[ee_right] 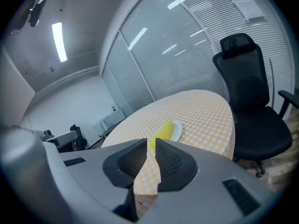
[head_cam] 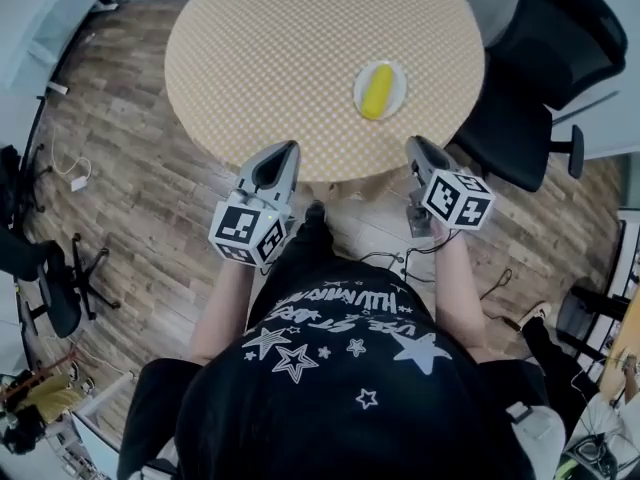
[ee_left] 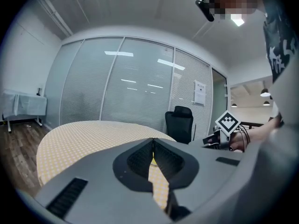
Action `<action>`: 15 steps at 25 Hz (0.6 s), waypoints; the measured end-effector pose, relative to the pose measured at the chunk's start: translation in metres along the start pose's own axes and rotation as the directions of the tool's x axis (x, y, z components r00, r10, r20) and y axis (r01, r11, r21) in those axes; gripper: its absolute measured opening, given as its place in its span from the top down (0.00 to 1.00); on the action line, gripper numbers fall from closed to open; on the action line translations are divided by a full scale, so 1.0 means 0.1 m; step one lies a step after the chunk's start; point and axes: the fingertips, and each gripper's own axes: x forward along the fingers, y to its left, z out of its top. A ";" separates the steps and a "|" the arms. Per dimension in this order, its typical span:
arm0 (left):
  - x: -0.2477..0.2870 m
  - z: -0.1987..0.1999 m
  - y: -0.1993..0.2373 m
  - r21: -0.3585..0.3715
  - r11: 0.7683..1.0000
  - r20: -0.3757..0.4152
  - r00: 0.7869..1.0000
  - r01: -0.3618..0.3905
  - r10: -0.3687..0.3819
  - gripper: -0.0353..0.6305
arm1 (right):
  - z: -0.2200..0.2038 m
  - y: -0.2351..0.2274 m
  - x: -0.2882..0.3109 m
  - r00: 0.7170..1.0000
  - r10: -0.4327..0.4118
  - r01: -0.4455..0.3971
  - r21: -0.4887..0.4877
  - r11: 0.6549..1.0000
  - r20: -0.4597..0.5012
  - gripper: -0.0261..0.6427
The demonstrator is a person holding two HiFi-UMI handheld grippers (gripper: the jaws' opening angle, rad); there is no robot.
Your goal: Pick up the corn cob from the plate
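A yellow corn cob (head_cam: 377, 90) lies on a small white plate (head_cam: 397, 74) near the right front of a round table (head_cam: 280, 58) with a yellow-checked cloth. Both grippers hover short of the table's near edge, in front of the person. My left gripper (head_cam: 290, 148) is left of the plate, its jaws shut on nothing (ee_left: 153, 143). My right gripper (head_cam: 414, 145) sits just below the plate, shut and empty too (ee_right: 152, 143). In the right gripper view the corn cob (ee_right: 164, 130) and plate (ee_right: 178, 130) show just beyond the jaw tips.
A black office chair (head_cam: 540, 68) stands close to the table's right side (ee_right: 247, 92). More chair bases (head_cam: 50, 268) and cables lie on the wood floor at the left. A glass partition wall (ee_left: 126, 87) runs behind the table.
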 end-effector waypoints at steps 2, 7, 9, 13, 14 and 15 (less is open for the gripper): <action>0.17 0.05 0.14 -0.001 1.000 -0.008 1.000 0.028 -0.028 0.94 | 0.07 0.00 0.19 1.000 -0.016 0.016 0.014 1.000 -0.017 0.88; 0.52 0.07 0.45 -0.003 0.996 -0.041 0.995 0.091 -0.091 0.94 | 0.14 -0.01 0.62 0.995 -0.069 0.072 0.039 0.997 -0.077 0.88; 0.65 0.05 0.56 -0.003 0.994 -0.052 0.992 0.111 -0.111 0.94 | 0.15 -0.04 0.78 0.990 -0.095 0.100 0.046 0.994 -0.104 0.88; 0.88 0.05 0.78 -0.006 0.989 -0.063 0.987 0.146 -0.147 0.94 | 0.17 -0.09 1.11 0.978 -0.137 0.150 0.071 0.986 -0.158 0.75; 0.93 0.05 0.83 -0.008 0.988 -0.066 0.986 0.156 -0.156 0.94 | 0.17 -0.12 1.20 0.974 -0.149 0.165 0.085 0.983 -0.170 0.72; 0.97 0.04 0.87 -0.010 0.986 -0.068 0.984 0.165 -0.166 0.94 | 0.18 -0.15 1.27 0.970 -0.162 0.183 0.103 0.978 -0.181 0.69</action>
